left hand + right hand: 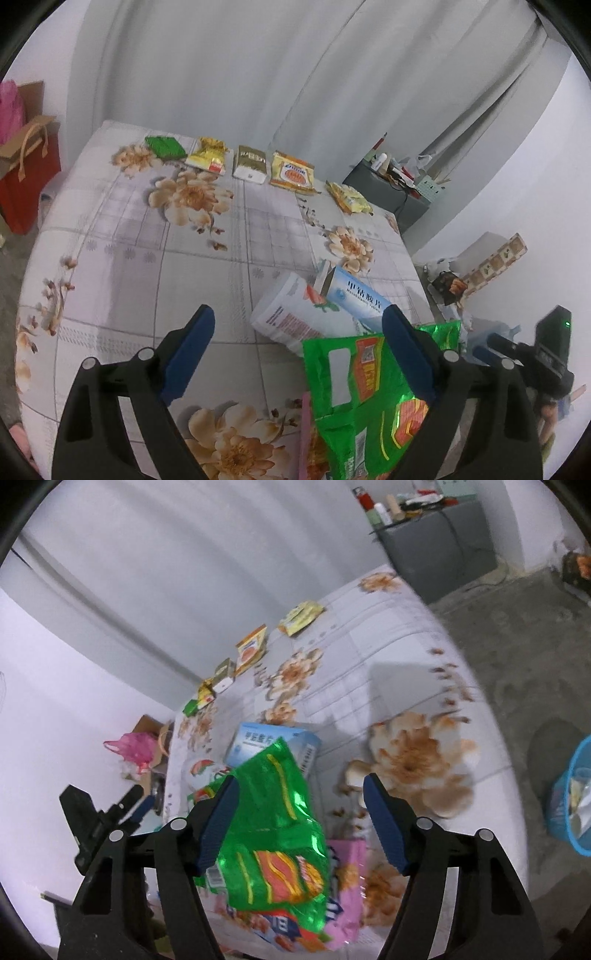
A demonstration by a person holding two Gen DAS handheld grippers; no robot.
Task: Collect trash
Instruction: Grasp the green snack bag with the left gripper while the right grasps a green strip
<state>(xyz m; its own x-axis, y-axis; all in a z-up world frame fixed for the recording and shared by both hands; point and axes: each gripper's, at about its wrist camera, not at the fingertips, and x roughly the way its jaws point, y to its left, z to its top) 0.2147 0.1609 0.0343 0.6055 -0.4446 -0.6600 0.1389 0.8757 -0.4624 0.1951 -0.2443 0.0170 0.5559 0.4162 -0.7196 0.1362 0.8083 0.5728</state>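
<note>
Left wrist view: the left gripper hangs over the near part of a table covered in a flowered cloth. Its jaws stand wide apart and nothing is pinched between them, so it is released. A crumpled green snack bag lies near and to the right, its top edge just behind the right finger; whether it touches that finger I cannot tell. Beyond the bag sit a white pack and a blue-and-white medicine box, piled together, probably gathered as trash for pickup. Along the far edge 5 small packets lie in a neat row, well apart from the pile. A red paper bag stands on the floor at far left; grey curtains hang behind, and a cluttered grey cabinet sits at far right. The other tool shows at the right edge.

Right wrist view: the right gripper also has its jaws spread, with the green snack bag between them, close against the left finger but not clamped; the right finger stands clear of it. I judge it released, lined up to close on the bag. A pink wrapper lies under the bag. A blue bin stands on the concrete floor at right, already holding some waste, the likely destination.
</note>
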